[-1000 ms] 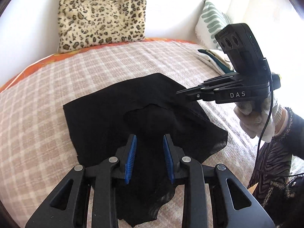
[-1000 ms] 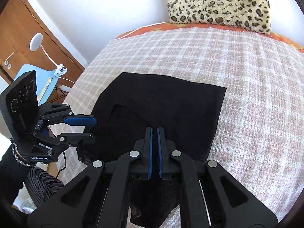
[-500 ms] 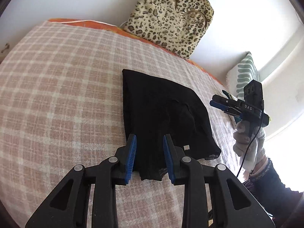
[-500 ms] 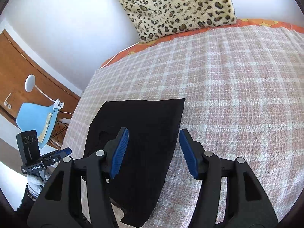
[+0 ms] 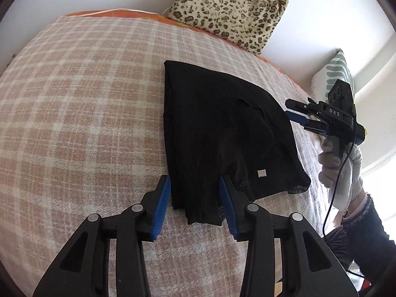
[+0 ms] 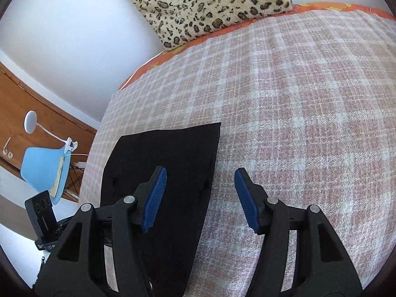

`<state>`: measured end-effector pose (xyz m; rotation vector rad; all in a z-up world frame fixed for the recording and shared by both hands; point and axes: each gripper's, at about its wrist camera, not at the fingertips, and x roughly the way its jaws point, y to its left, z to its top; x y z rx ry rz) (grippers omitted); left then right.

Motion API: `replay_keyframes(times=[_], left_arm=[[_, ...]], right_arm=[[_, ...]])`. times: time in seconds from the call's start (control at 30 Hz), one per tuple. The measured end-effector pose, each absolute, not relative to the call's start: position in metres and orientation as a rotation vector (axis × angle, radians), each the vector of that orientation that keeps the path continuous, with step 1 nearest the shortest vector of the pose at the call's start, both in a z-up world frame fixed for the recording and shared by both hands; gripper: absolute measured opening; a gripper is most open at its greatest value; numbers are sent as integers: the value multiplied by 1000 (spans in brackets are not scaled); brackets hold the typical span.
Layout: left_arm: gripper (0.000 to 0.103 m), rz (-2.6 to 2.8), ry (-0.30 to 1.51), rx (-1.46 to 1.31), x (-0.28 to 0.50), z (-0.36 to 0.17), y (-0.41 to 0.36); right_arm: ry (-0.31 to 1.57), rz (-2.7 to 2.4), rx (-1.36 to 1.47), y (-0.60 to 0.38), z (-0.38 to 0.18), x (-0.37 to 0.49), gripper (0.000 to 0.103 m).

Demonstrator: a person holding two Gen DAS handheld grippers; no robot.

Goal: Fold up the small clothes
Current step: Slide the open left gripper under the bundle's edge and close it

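1. Two hand-held grippers over one bed; pink-and-cream plaid blanket (image 5: pixel 74 113) covers the bed, orange sheet edge (image 6: pixel 321 7) shows at the far side.
2. Left hand-held gripper (image 5: pixel 195 195): jaws apart, blue ribbed pads (image 5: pixel 162 205) either side of the near edge of the black folded fabric garment (image 5: pixel 217 128). Nothing pinched; fabric lies flat between them. Contact with the pads can't be told.
3. Garment lies mid-bed on the blanket, folded, straight edge on its left side, small white tag (image 5: pixel 261 173) near the right near corner, ragged hem toward the camera.
4. Leopard-print plush cushion (image 5: pixel 232 7) stands against the white wall behind the bed, well apart from the garment.
5. Right hand-held gripper (image 6: pixel 200 198): jaws wide apart, empty. In its own view the left pad sits over the garment, the right pad over bare blanket. From the left wrist view it hangs just beside the garment's right edge, held in a white-gloved hand (image 5: pixel 339 163).
6. Green-and-white patterned pillow (image 5: pixel 334 74) at the far right corner.
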<state>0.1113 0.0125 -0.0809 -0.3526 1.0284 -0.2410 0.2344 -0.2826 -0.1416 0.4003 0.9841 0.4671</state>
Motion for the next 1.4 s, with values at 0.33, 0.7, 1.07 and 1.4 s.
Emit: replay_keyframes(times=[0.33,0.7,1.07,1.4], left_arm=[[39,-227,1006,-286,111,-75,7],[45,-258,979,-544,107,-78,39],[45,-293,1013,-759,100,-96,52],[45,-314,1042,-829,98,-111,54]], right_arm=[[963,447,368,-278,-141,241,68],[901,479,373,-274,-142,247,81],[977,530,541,-290,-156,265,81],[993,592,629,-293,-162,270,81]])
